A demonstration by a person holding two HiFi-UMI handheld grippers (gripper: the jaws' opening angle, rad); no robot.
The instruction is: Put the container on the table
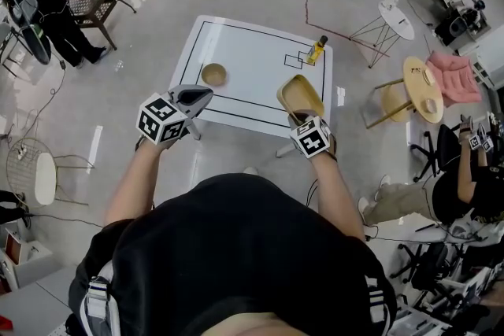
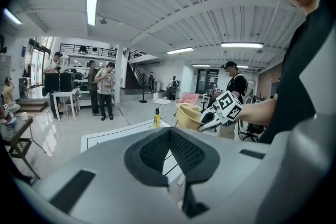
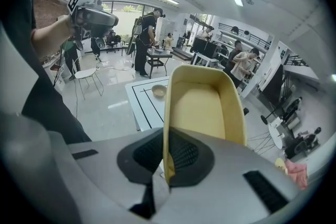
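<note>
Black-shirted shoulders (image 1: 236, 248) fill the near edge of the head view, both forearms reaching forward. Right gripper (image 1: 298, 116) has its jaws clenched on the near rim of the yellow container (image 1: 300, 94), which hangs tilted in the air over the near right edge of the white worktop (image 1: 252, 63). Left gripper (image 1: 206, 94) has its jaws pressed together on nothing. Farther off on the worktop stand a small bowl (image 1: 213, 75) and a yellow bottle (image 1: 316, 49).
</note>
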